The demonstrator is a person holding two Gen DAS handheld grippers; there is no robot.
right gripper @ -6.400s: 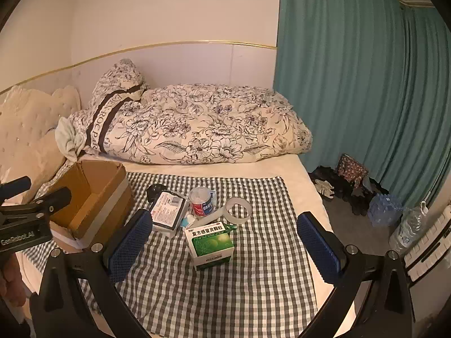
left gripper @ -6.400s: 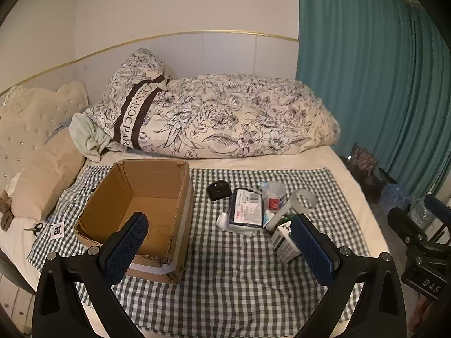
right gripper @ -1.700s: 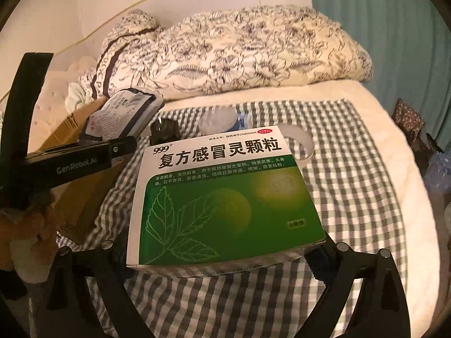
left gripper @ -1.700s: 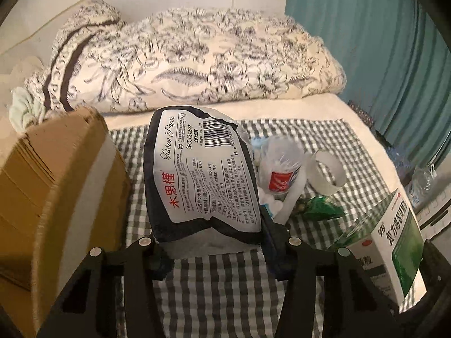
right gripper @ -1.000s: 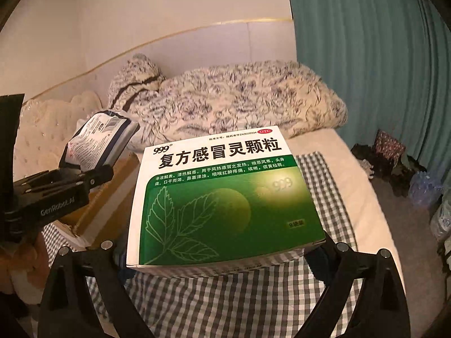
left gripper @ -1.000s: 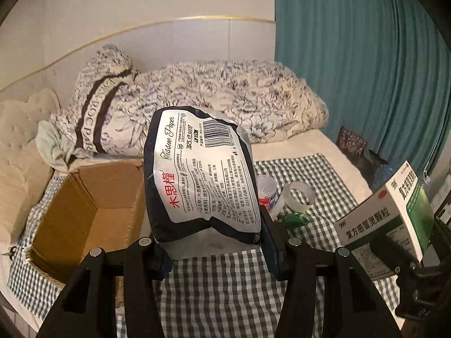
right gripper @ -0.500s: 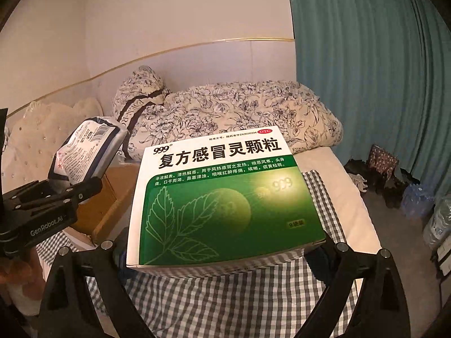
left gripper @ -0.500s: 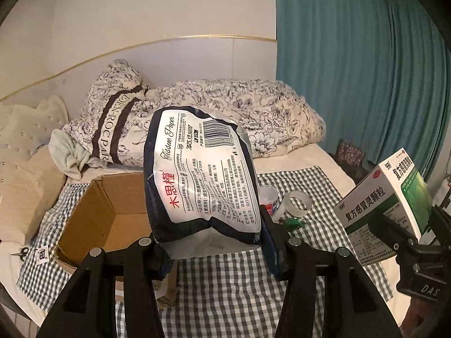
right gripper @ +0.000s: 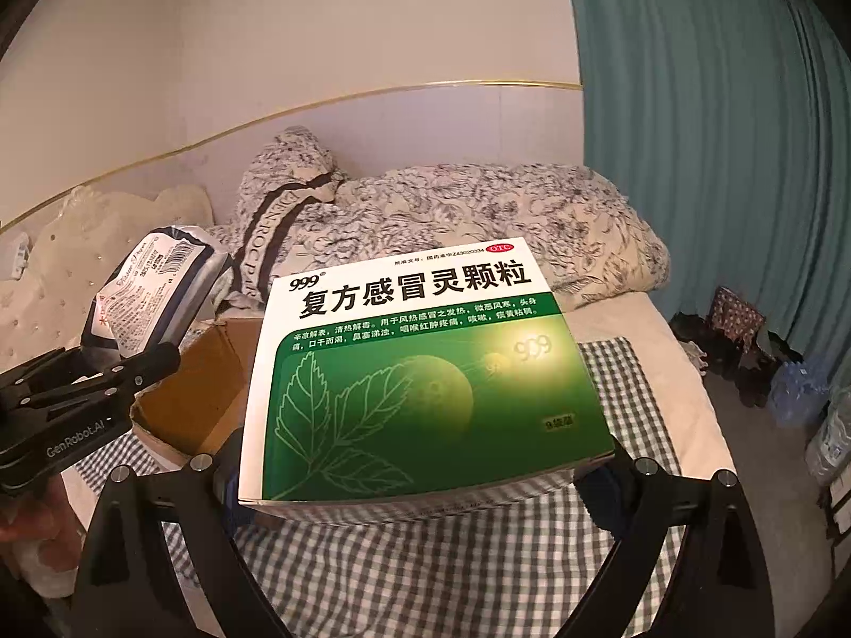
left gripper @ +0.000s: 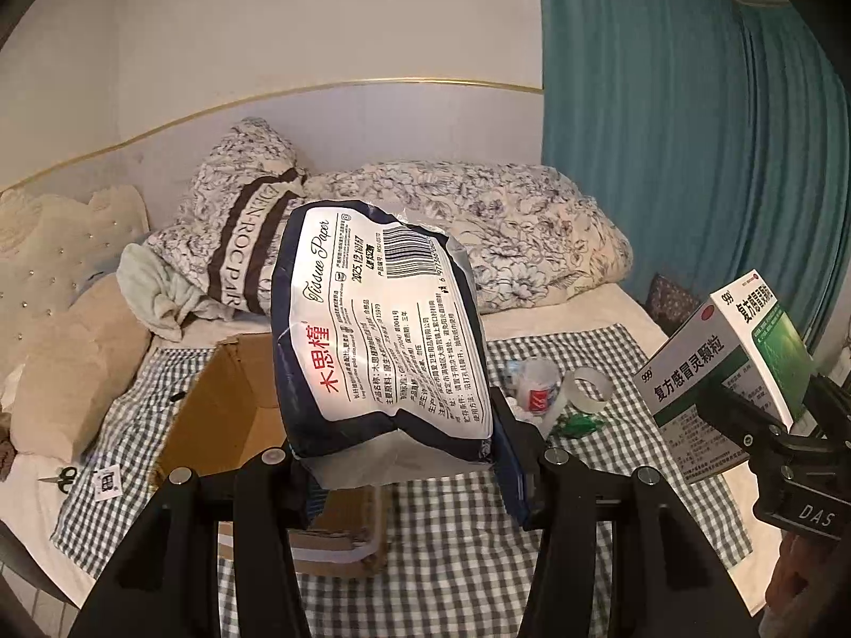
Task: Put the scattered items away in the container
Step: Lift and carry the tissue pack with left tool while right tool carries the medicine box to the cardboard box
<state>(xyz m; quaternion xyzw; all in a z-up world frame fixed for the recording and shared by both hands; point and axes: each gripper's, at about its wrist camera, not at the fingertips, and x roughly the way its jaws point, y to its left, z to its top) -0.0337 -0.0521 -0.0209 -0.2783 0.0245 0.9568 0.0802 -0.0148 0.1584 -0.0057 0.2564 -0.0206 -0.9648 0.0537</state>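
The left gripper (left gripper: 396,470) has its jaws closed on the lower end of a tissue pack (left gripper: 377,329), which stands up above the near corner of the cardboard box (left gripper: 234,404). The right gripper (right gripper: 420,484) clamps the near edge of a green medicine box (right gripper: 420,372), held in the air to the right of the cardboard box, over the checked cloth (left gripper: 627,457) on the bed.

The tissue pack looks light and soft, wrapped in glossy film; it probably gives under pressure and could slide, so a hold across its full width near the end seems right. The medicine box is stiff card, likely light, with flat faces that suit a pinch on opposite sides without crushing.

To the right of the cardboard box, on the cloth, a clear cup (left gripper: 537,388), a tape roll (left gripper: 590,391) and a green wrapper (left gripper: 580,422) lie close together, not yet tidied.

The tissue pack covers much of the cardboard box in the left wrist view, so its floor and contents cannot be made out. In the right wrist view the medicine box hides the loose items entirely. Left of the cardboard box, small scissors (left gripper: 59,477) lie at the cloth's edge.
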